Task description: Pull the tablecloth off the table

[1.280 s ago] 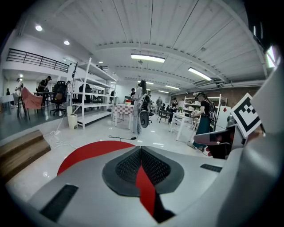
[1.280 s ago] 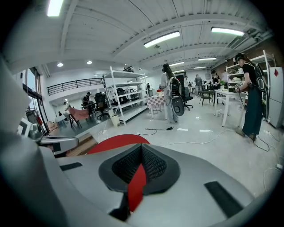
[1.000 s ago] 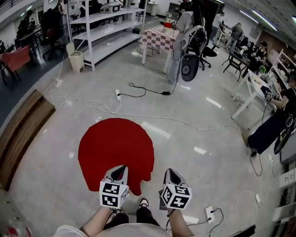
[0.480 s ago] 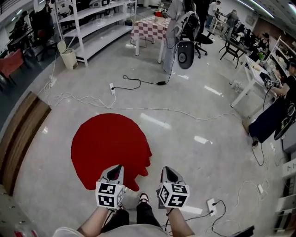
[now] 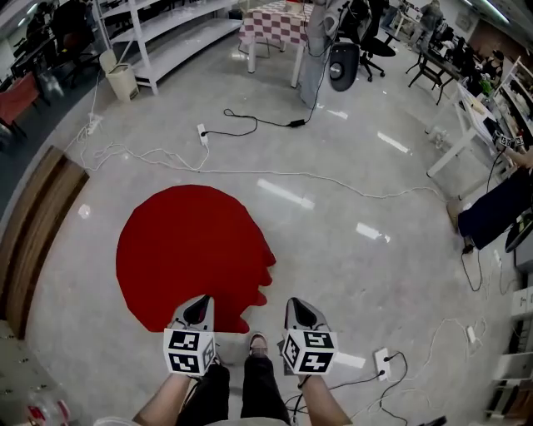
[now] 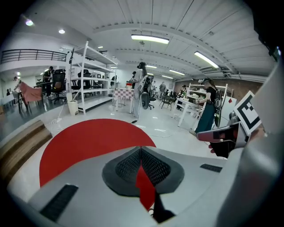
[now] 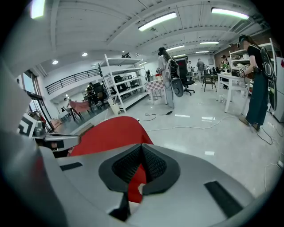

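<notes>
The red tablecloth [image 5: 191, 250] lies spread on the grey floor in front of the person's feet, with its wavy near edge by the two grippers. My left gripper [image 5: 197, 309] is over that near edge. In the left gripper view my left gripper [image 6: 141, 153] is shut on a strip of the red tablecloth [image 6: 88, 137]. My right gripper [image 5: 298, 308] is just right of the cloth's edge. In the right gripper view my right gripper [image 7: 142, 150] is also shut on a fold of the tablecloth [image 7: 111, 133]. No table stands under the cloth.
Cables and a power strip [image 5: 202, 131] trail over the floor beyond the cloth, and a socket block [image 5: 382, 363] lies at the right foot. A wooden platform [image 5: 33, 241] runs along the left. White shelves [image 5: 166, 33], a checkered table [image 5: 279, 21] and a standing person [image 5: 321, 42] are far back.
Both grippers have sunk lower with the cloth's edge still in them. The red cloth lies wider and flatter on the floor and sits further left in the head view.
</notes>
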{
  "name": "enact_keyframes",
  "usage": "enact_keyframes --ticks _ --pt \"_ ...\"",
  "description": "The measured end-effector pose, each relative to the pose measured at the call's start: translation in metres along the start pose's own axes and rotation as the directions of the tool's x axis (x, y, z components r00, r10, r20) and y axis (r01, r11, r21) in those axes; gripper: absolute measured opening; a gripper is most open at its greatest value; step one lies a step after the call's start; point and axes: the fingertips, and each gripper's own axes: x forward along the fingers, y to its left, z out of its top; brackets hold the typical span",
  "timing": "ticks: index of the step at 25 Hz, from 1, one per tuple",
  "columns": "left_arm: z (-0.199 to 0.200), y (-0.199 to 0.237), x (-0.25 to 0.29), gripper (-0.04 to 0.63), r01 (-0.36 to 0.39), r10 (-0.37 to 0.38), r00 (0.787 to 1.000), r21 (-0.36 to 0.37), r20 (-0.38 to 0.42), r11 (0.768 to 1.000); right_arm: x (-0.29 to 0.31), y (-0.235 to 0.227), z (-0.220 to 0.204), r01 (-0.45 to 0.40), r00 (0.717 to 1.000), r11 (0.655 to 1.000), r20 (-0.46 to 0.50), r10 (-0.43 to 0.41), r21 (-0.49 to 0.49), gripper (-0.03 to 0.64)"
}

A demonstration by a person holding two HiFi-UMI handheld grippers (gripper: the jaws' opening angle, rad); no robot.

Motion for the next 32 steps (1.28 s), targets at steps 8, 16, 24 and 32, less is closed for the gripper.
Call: enact_keyframes --ticks 8,16,24,32 --pt "-0.025 0.021 0.011 0.018 -0.058 0.056 0.997 -0.036 -0.054 0.998 0.032 -0.004 -0.022 -0.035 0.998 0.999 -0.059 0.034 -0.025 0.025" --pt "-0.024 0.012 0.029 0.018 -0.057 0.054 0.997 -0.059 -0.053 0.997 0.060 -0.010 -0.023 -0.120 0.990 0.992 -0.085 0.116 -0.044 0.026" --pt "-0.033 0.020 0.036 0.018 -0.087 0.083 0.994 -0.056 -0.066 0.995 0.092 -0.013 -0.034 -0.232 0.964 0.966 -0.163 0.212 -0.111 0.121" --pt "-0.044 0.031 0.040 0.018 -0.118 0.111 0.991 -0.082 -0.080 0.990 0.119 -0.005 -0.043 -0.388 0.909 0.897 -0.251 0.334 -0.212 0.226"
